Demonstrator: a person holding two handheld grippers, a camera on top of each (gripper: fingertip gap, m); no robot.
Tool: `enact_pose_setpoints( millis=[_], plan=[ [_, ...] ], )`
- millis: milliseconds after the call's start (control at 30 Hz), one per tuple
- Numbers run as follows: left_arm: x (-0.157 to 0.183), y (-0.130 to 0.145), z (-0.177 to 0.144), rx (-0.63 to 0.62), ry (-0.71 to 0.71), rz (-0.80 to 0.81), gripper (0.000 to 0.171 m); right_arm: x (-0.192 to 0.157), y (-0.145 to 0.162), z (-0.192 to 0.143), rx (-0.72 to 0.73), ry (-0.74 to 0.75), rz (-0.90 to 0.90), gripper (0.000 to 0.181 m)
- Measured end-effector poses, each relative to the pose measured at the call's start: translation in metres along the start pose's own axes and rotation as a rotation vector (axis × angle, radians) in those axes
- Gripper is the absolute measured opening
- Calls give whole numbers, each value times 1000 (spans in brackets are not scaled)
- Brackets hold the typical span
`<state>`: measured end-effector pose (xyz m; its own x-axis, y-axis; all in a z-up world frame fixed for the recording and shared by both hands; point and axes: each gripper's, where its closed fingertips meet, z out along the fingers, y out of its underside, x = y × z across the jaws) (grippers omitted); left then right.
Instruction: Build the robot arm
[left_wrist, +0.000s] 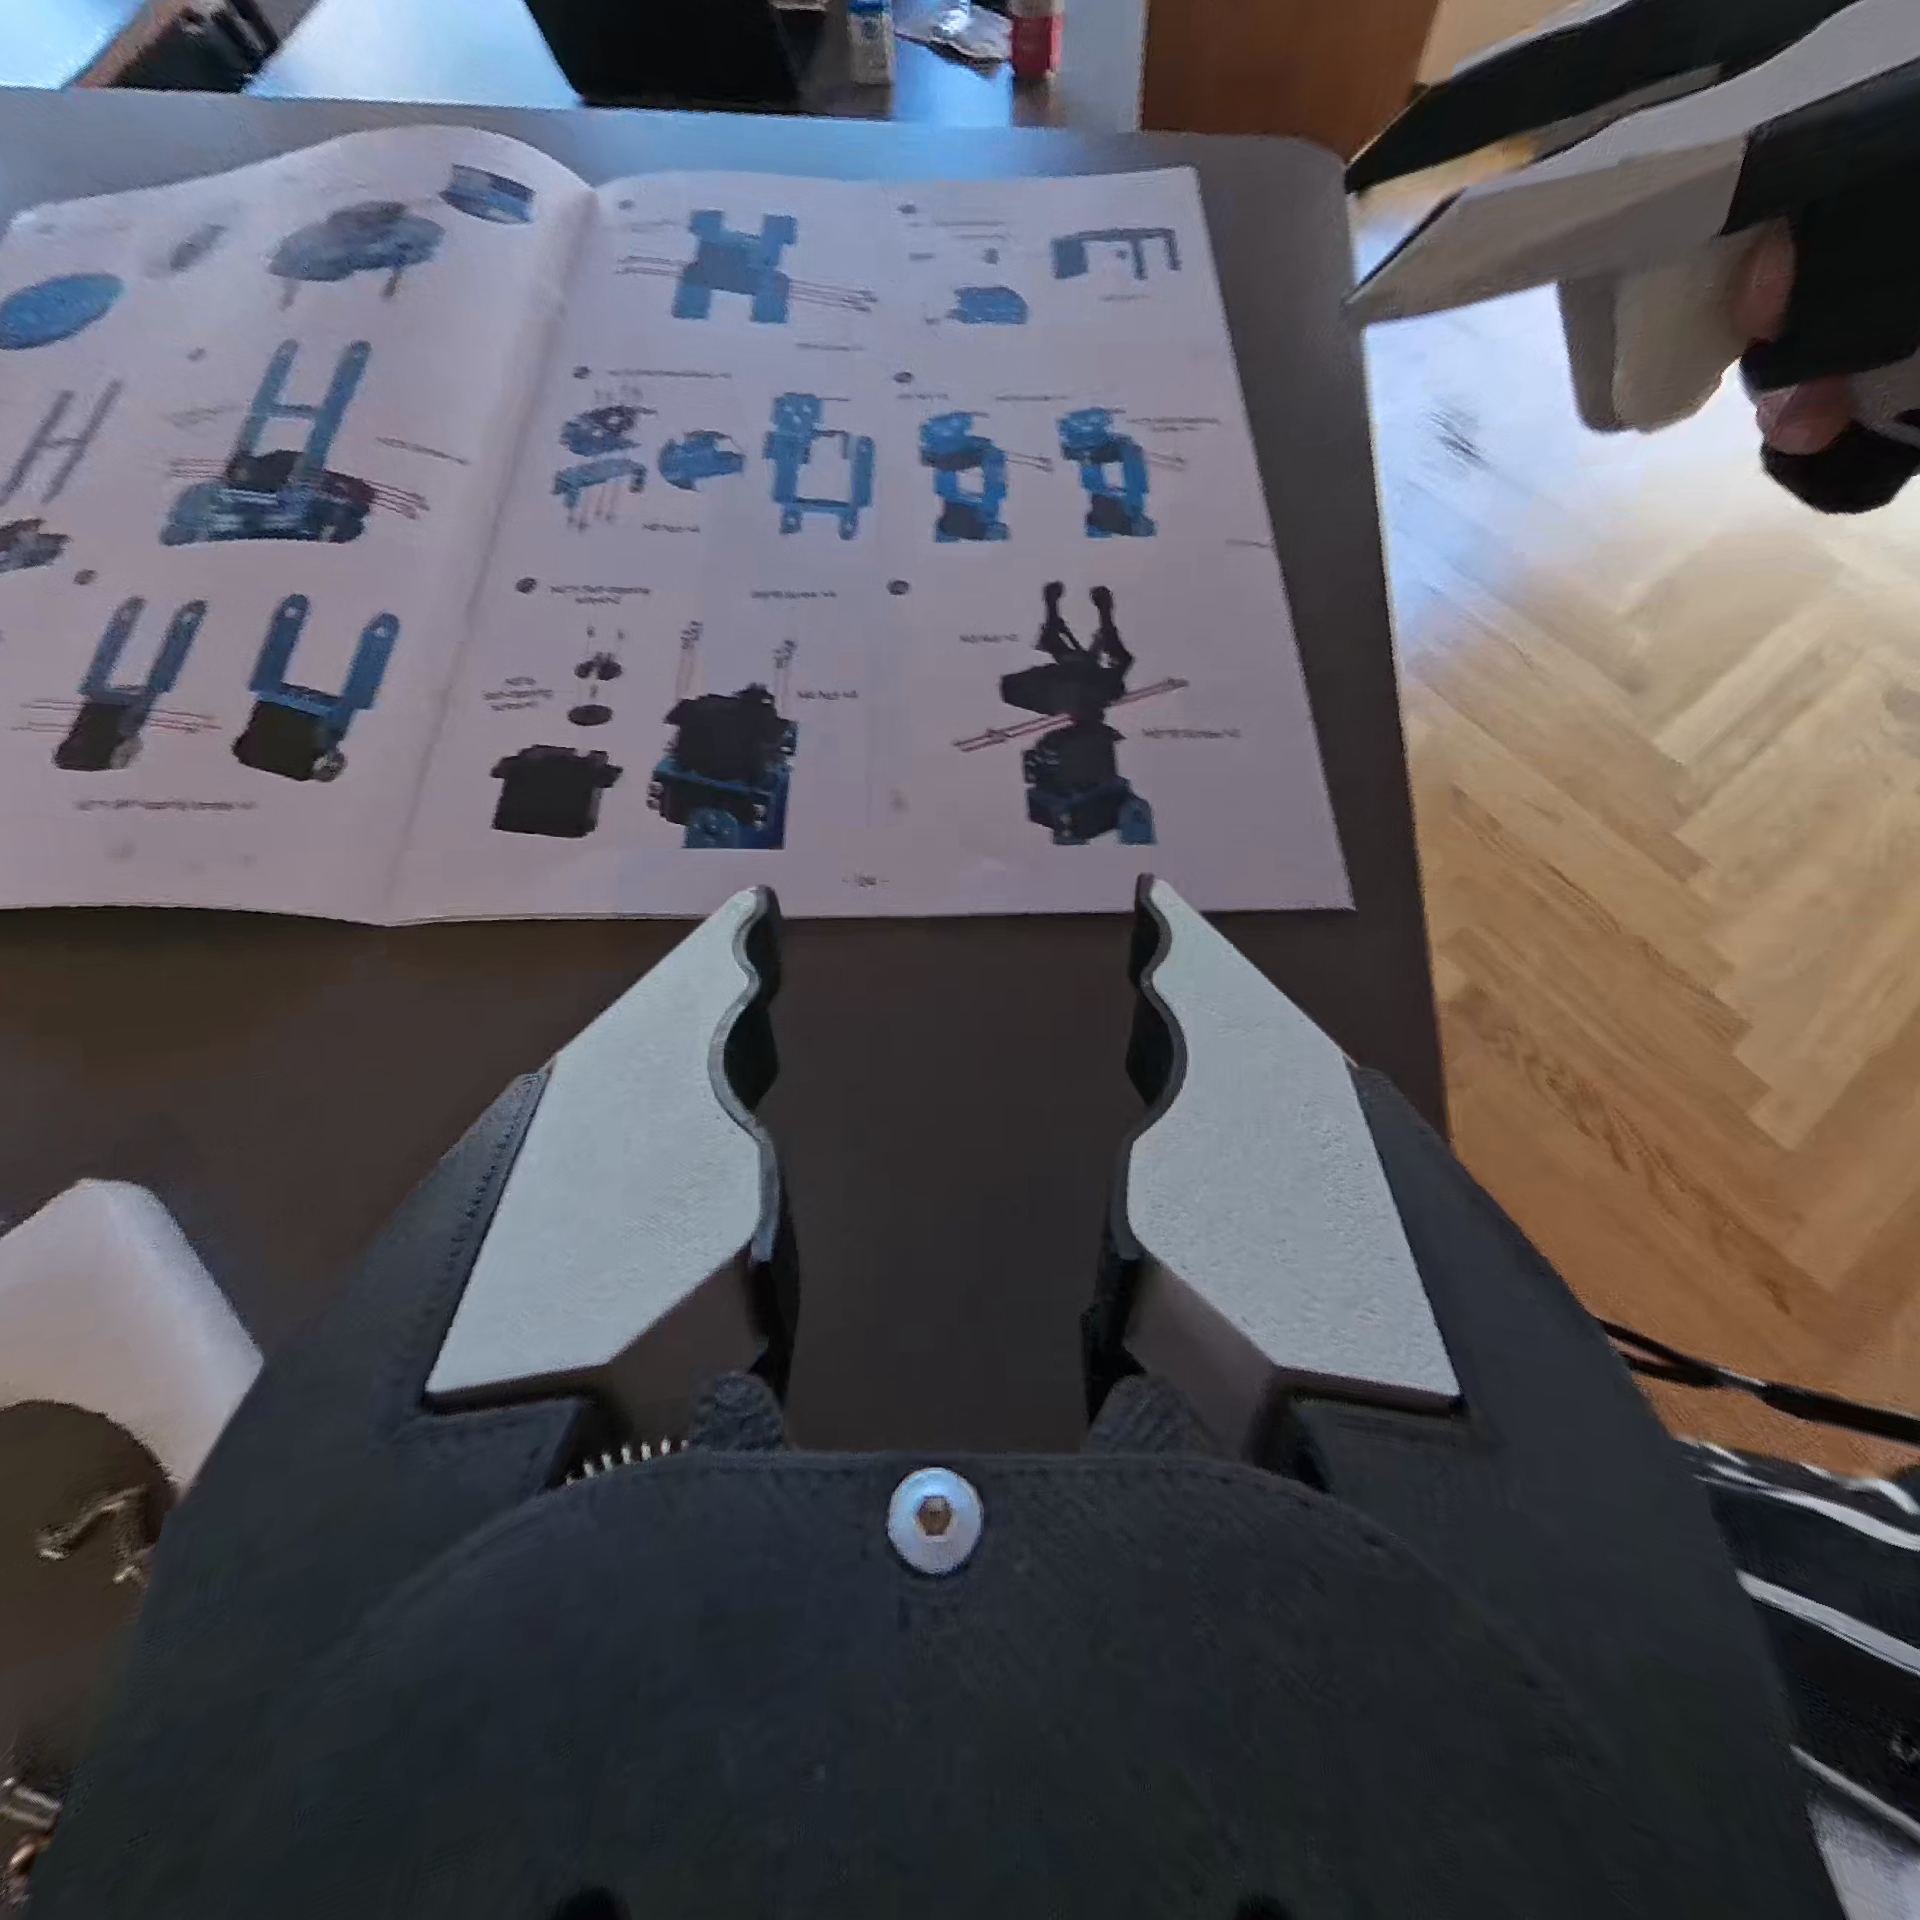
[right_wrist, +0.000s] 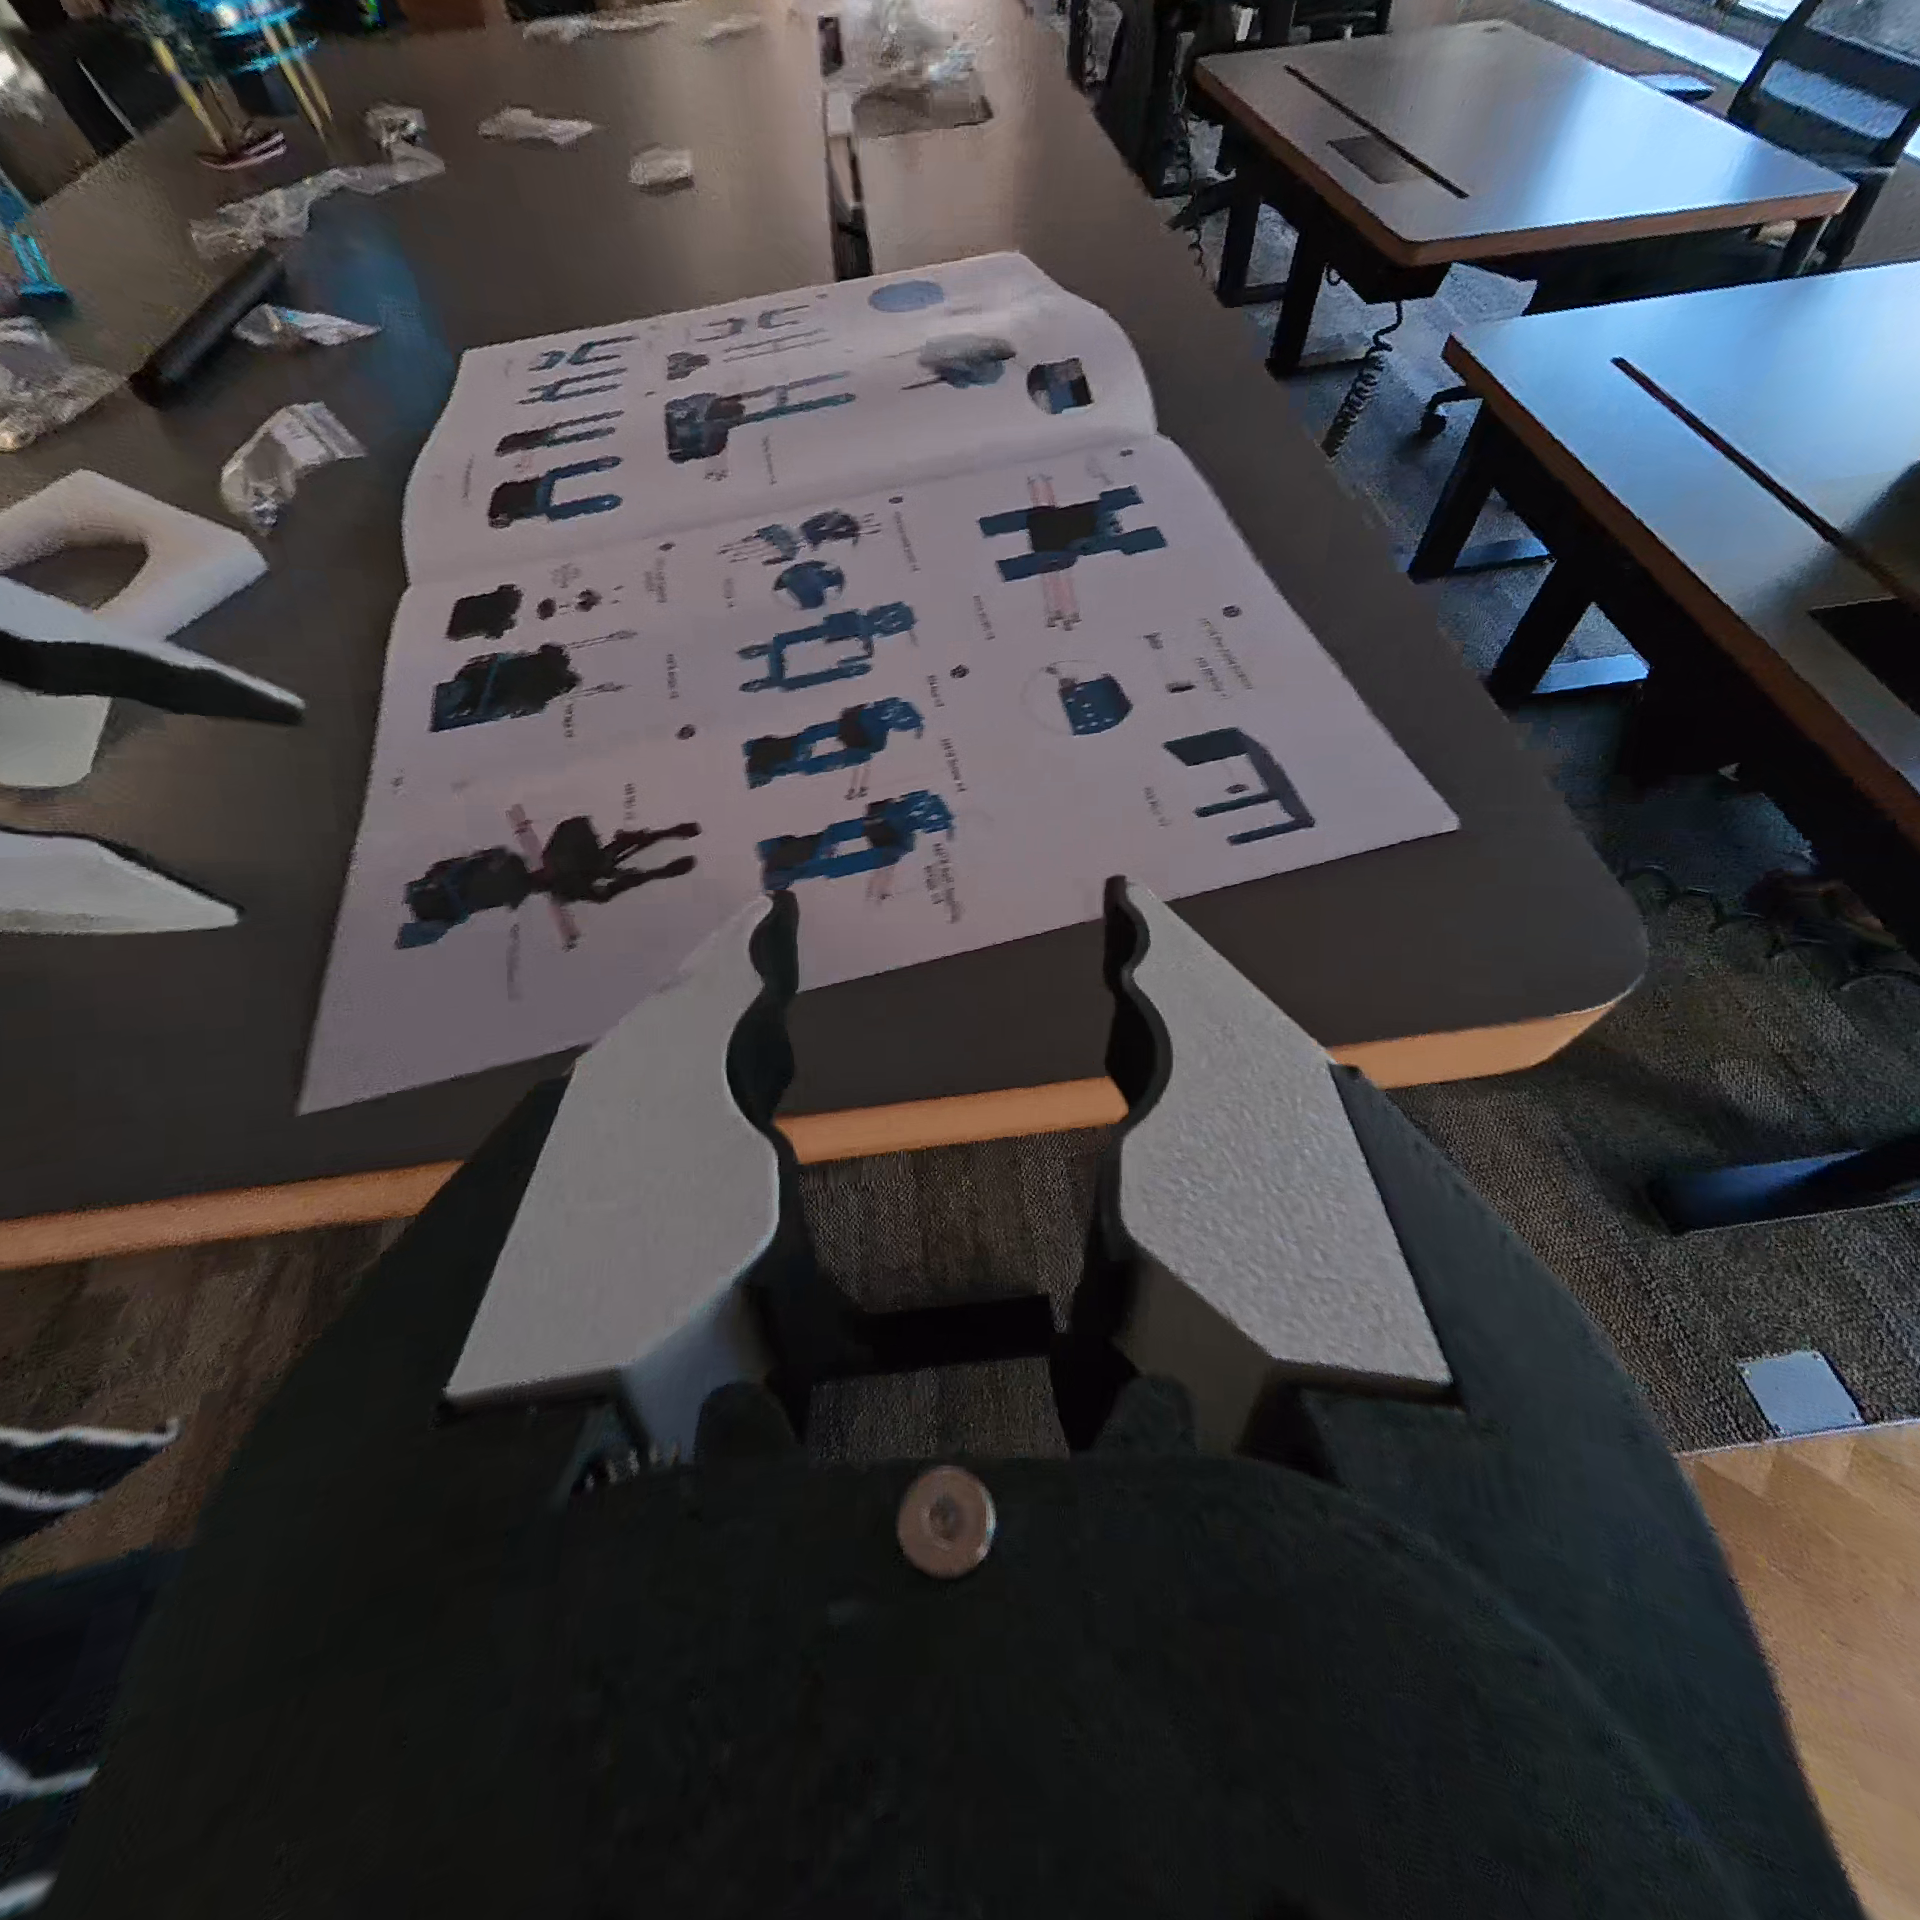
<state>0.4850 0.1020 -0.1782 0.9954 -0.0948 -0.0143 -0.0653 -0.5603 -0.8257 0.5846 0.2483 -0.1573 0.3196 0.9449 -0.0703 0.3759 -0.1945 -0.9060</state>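
Left claw (left_wrist: 954, 896), grey fingers on a black printed body: jaws spread wide, nothing between them. It hangs low over the dark matte tabletop (left_wrist: 935, 1143), fingertips just at the near edge of the open white booklet of blue-and-black assembly diagrams (left_wrist: 727, 520), contact not determinable. The booklet lies flat directly ahead, spine running away from the claw. To its lower left, a white foam block with a cut-out (left_wrist: 94, 1320) rests on the table, with small metal parts beside it, blurred. To its right, past the table edge, a light herringbone wood floor (left_wrist: 1662, 831).

Right claw (right_wrist: 943, 902), same build: jaws likewise apart and empty. It is held off the table's near side, above the pale wood table edge (right_wrist: 935, 1122), fingertips reaching over the booklet's (right_wrist: 831, 675) near margin. In the left wrist view it appears at upper right (left_wrist: 1382, 229), gripped by a hand in a black fingerless glove (left_wrist: 1829, 343).

Beyond the booklet, left of the right claw: the left claw's grey fingers (right_wrist: 135, 675), the foam block (right_wrist: 125, 551), clear plastic bags (right_wrist: 291, 457) scattered across the table. To the right stand further dark-topped desks (right_wrist: 1507, 145) on grey carpet.
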Motion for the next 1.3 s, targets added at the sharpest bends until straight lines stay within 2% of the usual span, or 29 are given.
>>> enact_pose_setpoints(
  millis=[133, 267, 400, 533, 700, 767, 900, 1000, 1233, 1300],
  plan=[
    [-21, -8, 2, 44, -77, -30, 64, 34, -27, 16, 98, 5, 102, 56],
    [-28, -3, 7, 9, -45, -130, 67, 58, -71, 44, 210, -91, 127, 55],
    [-32, -2, 7, 10, -26, -199, 67, 49, -88, 81, 239, -331, -64, 52],
    [-30, 5, 13, -41, 15, -221, 67, 48, -101, 104, 291, -472, 0, 48],
    [-32, 5, 12, -35, 35, -268, 57, 69, -113, 108, 381, -317, 33, 38],
    [-33, 5, 12, -33, 35, -274, 56, 73, -114, 108, 389, -297, 51, 35],
    [-33, 6, 13, -45, 21, -251, 56, 76, -108, 117, 314, -332, 126, 35],
    [-33, 6, 13, -48, 15, -244, 54, 80, -108, 118, 313, -323, 153, 30],
    [-38, 2, 10, 0, 64, -350, 43, 87, -108, 120, 308, -348, 237, 5],
    [-39, 2, 10, 4, 70, -361, 41, 87, -108, 119, 316, -342, 227, 2]
  ],
)
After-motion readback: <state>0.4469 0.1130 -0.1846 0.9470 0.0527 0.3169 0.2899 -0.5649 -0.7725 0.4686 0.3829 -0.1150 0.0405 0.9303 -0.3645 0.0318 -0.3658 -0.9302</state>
